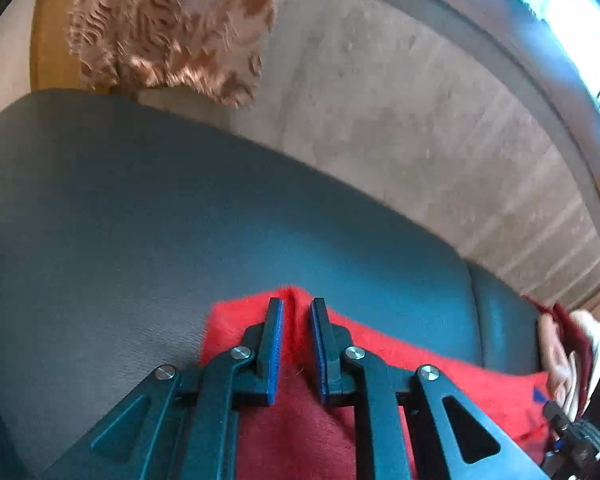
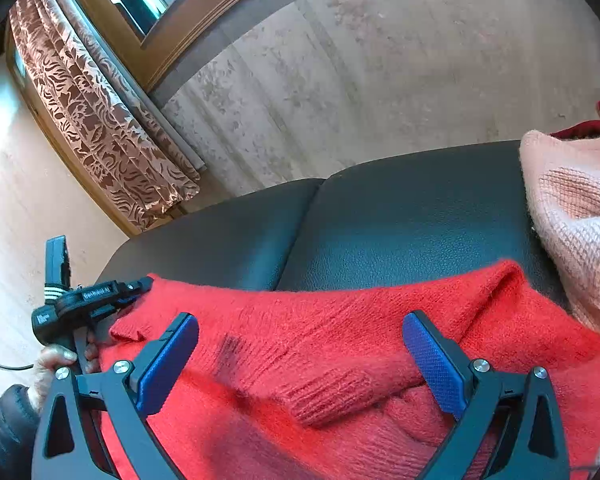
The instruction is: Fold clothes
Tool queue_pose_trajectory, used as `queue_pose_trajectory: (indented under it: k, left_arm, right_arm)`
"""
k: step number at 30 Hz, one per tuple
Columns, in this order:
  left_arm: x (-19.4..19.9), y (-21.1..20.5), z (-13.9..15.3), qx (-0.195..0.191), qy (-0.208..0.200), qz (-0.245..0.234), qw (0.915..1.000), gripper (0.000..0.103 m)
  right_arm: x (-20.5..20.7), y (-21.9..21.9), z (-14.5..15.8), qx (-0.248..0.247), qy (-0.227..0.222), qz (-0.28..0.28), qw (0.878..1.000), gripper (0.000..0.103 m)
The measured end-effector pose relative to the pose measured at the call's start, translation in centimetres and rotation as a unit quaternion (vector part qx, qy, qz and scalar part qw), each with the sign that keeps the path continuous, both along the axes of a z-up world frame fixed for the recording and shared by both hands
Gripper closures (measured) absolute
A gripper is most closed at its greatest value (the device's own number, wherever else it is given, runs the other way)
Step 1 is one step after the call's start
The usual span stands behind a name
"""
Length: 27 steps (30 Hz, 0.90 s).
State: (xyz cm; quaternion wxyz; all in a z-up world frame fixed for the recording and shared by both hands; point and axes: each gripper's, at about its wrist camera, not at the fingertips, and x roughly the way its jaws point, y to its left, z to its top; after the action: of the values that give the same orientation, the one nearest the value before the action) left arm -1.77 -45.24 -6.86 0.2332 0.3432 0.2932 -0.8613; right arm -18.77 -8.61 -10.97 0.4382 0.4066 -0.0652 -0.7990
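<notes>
A red knitted sweater (image 2: 360, 296) lies spread on a dark leather sofa seat (image 2: 400, 208). My left gripper (image 1: 296, 304) sits at its far left corner, jaws close together, with a raised ridge of the red sweater (image 1: 420, 360) pinched between the blue pads. In the right wrist view the left gripper (image 2: 144, 283) bites that same corner, with a hand (image 2: 52, 360) holding it. My right gripper (image 2: 300, 320) hovers over the middle of the sweater with its jaws wide apart. A ribbed sleeve cuff (image 2: 332, 396) lies below them, untouched.
A pale pink knit garment (image 2: 572, 208) lies heaped on the seat to the right, with a darker red cloth behind it. Behind the sofa is a mottled grey wall (image 2: 380, 80). A brown patterned curtain (image 2: 92, 112) hangs at the window on the left.
</notes>
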Motion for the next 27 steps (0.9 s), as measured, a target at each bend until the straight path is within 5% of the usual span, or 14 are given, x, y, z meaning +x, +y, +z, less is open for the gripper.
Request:
queue_pose_trajectory:
  k: [6, 10, 13, 16, 18, 27]
  left_arm:
    - [1.0, 4.6, 3.1, -0.058, 0.041, -0.074, 0.9947, 0.082]
    - [-0.2, 9.9, 1.0, -0.105, -0.004, -0.174, 0.9790, 0.081]
    - [-0.1, 10.8, -1.6, -0.130, -0.022, -0.197, 0.9715, 0.078]
    - [0.3, 8.4, -2.1, -0.060, 0.002, -0.186, 0.9806, 0.079]
    - [0.7, 8.2, -2.2, -0.048, 0.011, -0.186, 0.9812, 0.079]
    - [0.4, 7.9, -2.7, -0.068, 0.006, -0.188, 0.9797, 0.079]
  right_arm:
    - [0.0, -0.1, 0.0, -0.001, 0.000, 0.000, 1.000, 0.000]
    - [-0.2, -0.2, -0.1, 0.002, -0.001, 0.001, 1.000, 0.000]
    - [0.5, -0.8, 0.1, 0.036, 0.017, 0.002, 0.999, 0.000]
    - [2.1, -3.2, 0.1, 0.130, 0.071, 0.016, 0.989, 0.000]
    - [3.5, -5.3, -0.3, 0.213, 0.124, 0.036, 0.968, 0.000]
    - [2.8, -4.4, -0.5, 0.198, 0.117, 0.045, 0.972, 0.000]
